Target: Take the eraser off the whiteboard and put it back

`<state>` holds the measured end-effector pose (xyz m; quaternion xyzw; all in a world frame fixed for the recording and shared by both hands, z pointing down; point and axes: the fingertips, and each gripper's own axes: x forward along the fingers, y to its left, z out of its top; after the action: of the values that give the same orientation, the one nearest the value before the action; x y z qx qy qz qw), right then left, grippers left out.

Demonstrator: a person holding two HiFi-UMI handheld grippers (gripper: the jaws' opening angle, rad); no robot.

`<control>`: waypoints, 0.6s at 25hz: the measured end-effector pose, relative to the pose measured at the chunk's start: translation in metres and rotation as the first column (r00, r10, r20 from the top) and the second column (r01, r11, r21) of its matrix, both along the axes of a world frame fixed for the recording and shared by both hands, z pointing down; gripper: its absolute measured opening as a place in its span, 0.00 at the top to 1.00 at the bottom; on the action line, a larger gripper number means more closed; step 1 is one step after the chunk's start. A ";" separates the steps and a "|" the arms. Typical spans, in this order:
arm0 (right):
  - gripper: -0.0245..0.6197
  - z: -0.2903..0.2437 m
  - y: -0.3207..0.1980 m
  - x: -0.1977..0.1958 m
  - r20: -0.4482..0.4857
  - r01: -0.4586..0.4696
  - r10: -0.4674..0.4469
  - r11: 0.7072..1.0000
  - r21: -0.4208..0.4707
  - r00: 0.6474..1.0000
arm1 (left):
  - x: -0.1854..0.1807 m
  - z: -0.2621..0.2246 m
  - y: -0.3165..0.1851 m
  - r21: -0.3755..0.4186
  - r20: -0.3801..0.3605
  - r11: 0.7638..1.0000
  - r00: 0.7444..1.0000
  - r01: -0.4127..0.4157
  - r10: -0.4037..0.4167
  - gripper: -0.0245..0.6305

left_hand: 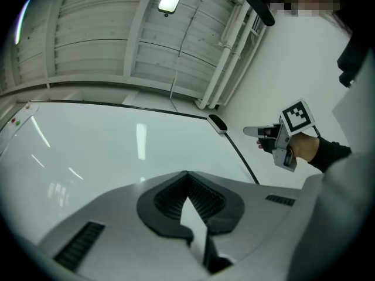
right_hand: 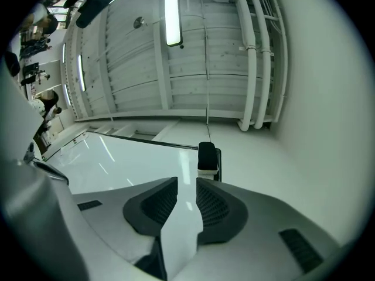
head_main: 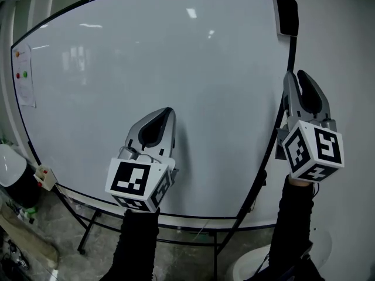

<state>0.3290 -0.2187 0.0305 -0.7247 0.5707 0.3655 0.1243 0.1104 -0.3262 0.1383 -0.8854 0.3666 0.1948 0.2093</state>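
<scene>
The black eraser [head_main: 286, 14] sticks to the top right corner of the whiteboard [head_main: 146, 69]. My right gripper [head_main: 293, 75] points up at the board's right edge, well below the eraser and apart from it. In the right gripper view the eraser [right_hand: 207, 157] lies straight ahead of the jaws, which stand a narrow gap apart [right_hand: 186, 183] with nothing between them. My left gripper [head_main: 167, 111] is in front of the board's lower middle, its jaws shut and empty. The left gripper view shows its tips [left_hand: 187, 173] meeting, the eraser [left_hand: 217, 123] far off, and the right gripper [left_hand: 249, 132].
A paper sheet with coloured magnets [head_main: 24, 78] hangs at the board's left edge. The board rests on a black metal stand [head_main: 88, 227]. A white wall [head_main: 340, 51] runs close along the right. A black and white bin [head_main: 12, 174] stands at the lower left.
</scene>
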 end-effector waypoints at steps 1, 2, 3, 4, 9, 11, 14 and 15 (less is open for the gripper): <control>0.79 0.006 0.003 -0.001 0.006 -0.002 0.002 1.000 -0.008 1.000 | 0.000 0.000 0.002 -0.001 -0.001 1.000 1.000 -0.008 0.008 0.96; 0.81 0.013 0.006 -0.004 0.009 -0.008 0.008 1.000 -0.012 1.000 | 0.001 0.000 0.004 -0.001 -0.004 1.000 1.000 -0.016 0.016 0.95; 0.82 0.019 0.010 -0.007 0.006 -0.020 0.020 1.000 -0.010 1.000 | 0.001 -0.001 0.006 0.000 -0.007 1.000 1.000 -0.024 0.024 0.95; 0.85 0.025 0.014 -0.011 -0.002 -0.038 0.038 0.999 -0.004 0.999 | 0.000 -0.001 0.008 0.000 -0.009 0.999 0.999 -0.033 0.033 0.95; 0.92 0.060 0.027 -0.023 -0.011 -0.072 0.071 0.997 -0.024 0.997 | 0.002 0.003 0.016 -0.005 -0.008 0.998 0.998 -0.065 0.065 0.95; 0.94 0.074 0.027 -0.023 -0.008 -0.074 0.073 0.996 -0.051 0.997 | 0.005 0.004 0.018 -0.009 -0.011 0.997 0.997 -0.075 0.075 0.96; 0.95 0.091 0.027 -0.024 -0.001 -0.072 0.072 0.993 -0.093 0.997 | 0.010 0.007 0.020 -0.014 -0.009 0.996 0.996 -0.094 0.093 0.95; 0.95 0.096 0.027 -0.024 0.004 -0.071 0.071 0.992 -0.103 0.997 | 0.012 0.008 0.021 -0.017 -0.008 0.995 0.995 -0.099 0.099 0.95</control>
<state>0.3051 -0.1915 0.1266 -0.7515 0.5623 0.3368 0.0759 0.1221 -0.3052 0.1466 -0.9036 0.3246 0.2050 0.1902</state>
